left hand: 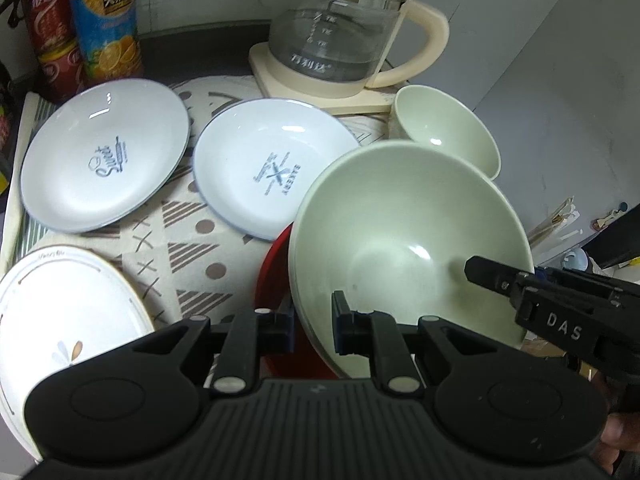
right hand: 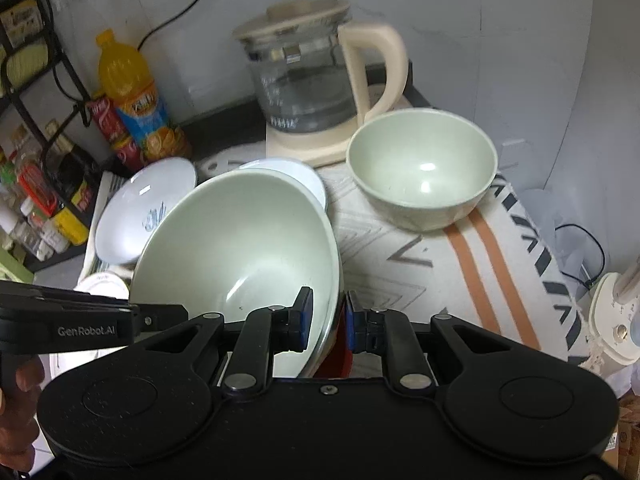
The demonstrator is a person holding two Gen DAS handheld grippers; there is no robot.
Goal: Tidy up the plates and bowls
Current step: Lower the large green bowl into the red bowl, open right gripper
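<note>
Pale green bowl (left hand: 404,240); red bowl (left hand: 274,280) beneath; geometric beige cloth (left hand: 192,240).

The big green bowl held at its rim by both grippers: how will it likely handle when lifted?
The big green bowl looks rigid, so it should hold shape. Its glossy surface may slip between the pads. Already tilted over the red dish, it could swing if either hand-held gripper loosens.

kettle (right hand: 316,80) close behind small bowl (right hand: 422,168)
</note>
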